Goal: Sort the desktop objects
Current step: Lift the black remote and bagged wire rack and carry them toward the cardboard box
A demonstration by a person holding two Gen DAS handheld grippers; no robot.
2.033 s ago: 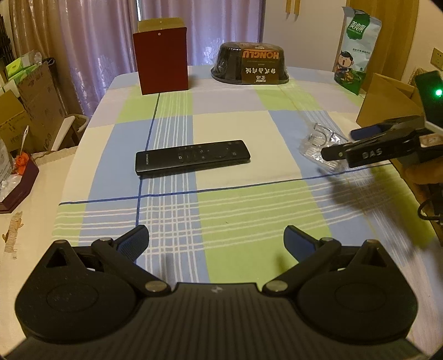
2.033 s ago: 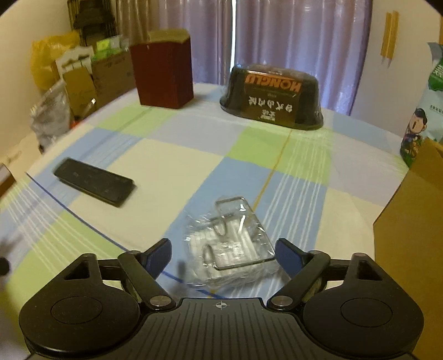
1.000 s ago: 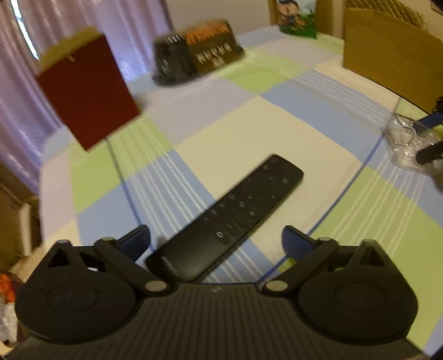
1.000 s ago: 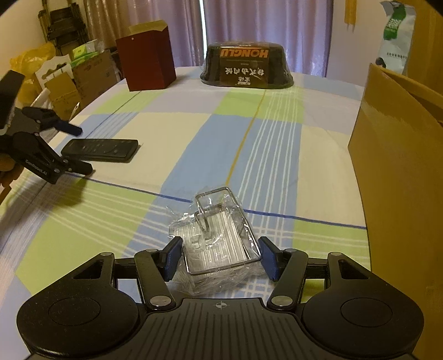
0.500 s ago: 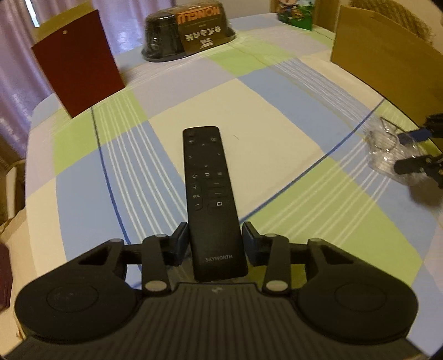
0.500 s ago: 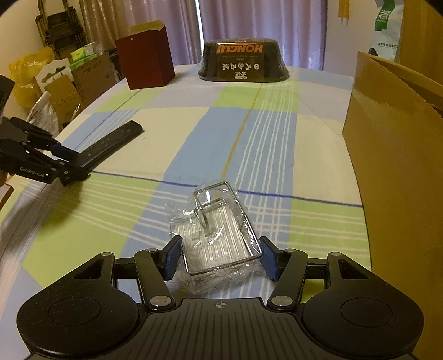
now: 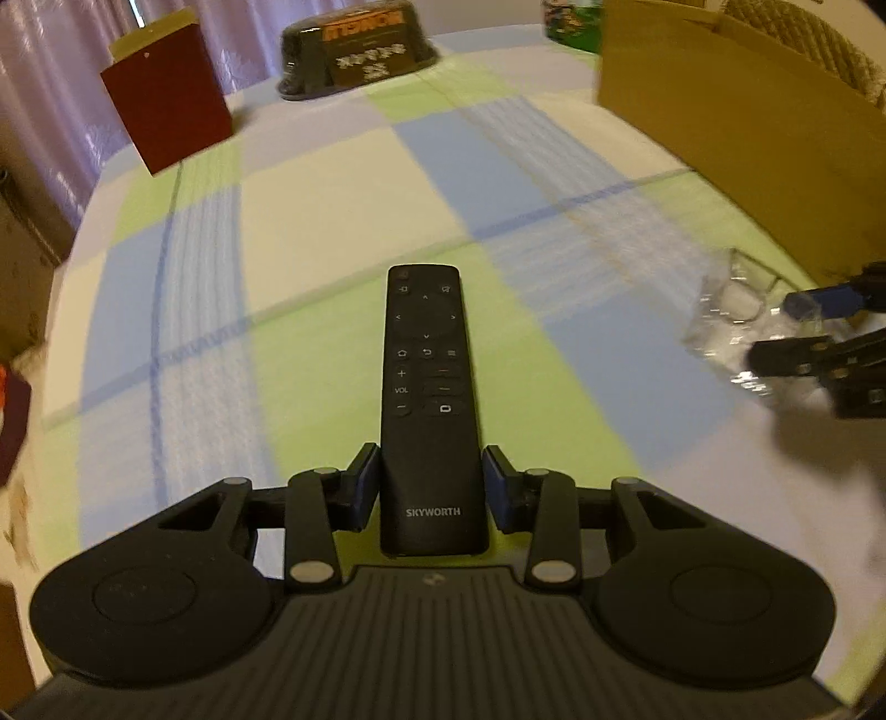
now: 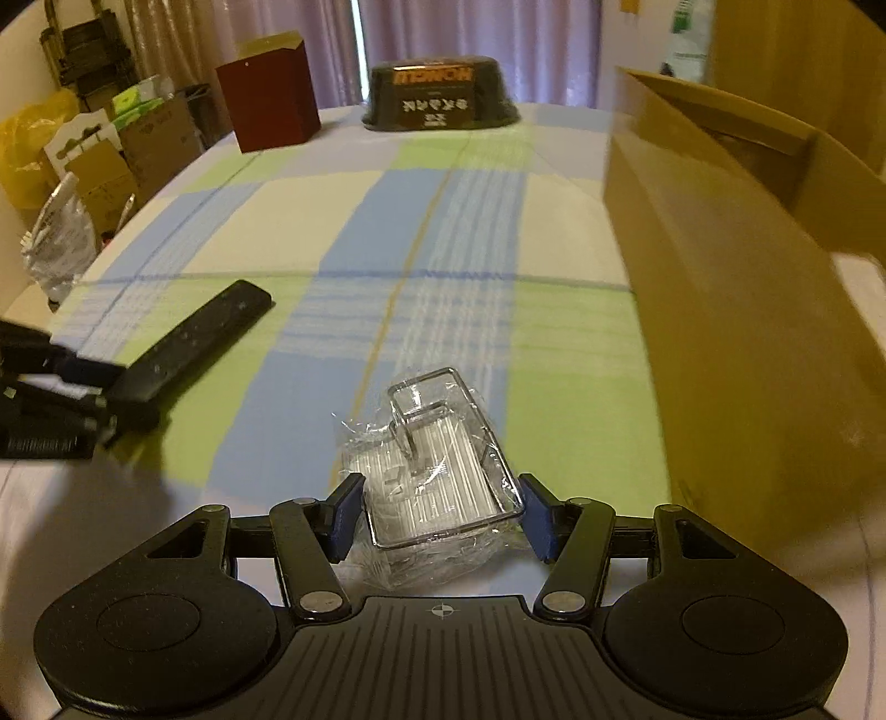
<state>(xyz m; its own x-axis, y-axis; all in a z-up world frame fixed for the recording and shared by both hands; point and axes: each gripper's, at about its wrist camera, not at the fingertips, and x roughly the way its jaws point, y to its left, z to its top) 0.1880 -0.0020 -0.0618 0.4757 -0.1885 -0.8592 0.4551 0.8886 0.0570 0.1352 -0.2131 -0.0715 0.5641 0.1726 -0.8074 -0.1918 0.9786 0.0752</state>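
Left gripper (image 7: 431, 493) clamps the near end of the slim black plastic remote (image 7: 429, 387); right gripper (image 8: 440, 518) grips the plastic-wrapped wire rack (image 8: 437, 471). Both above the worktop (image 8: 310, 221), probably bound for the brown cardboard box (image 8: 736, 310) at right.

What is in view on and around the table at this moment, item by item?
Remote control: one, black, held off the cloth at its near end.
Wire rack in clear wrap: one, silver, between the right fingers.
Cardboard box: one, brown, open, table's right side.
Red box: one, dark red, far left of table.
Black domed package: one, far end.
Snack bag: one, green and white, behind cardboard box.
Tablecloth: checked blue, green, cream.
Cartons and bags: several, beside table, left.
Left gripper: shut on remote.
Right gripper: shut on rack.
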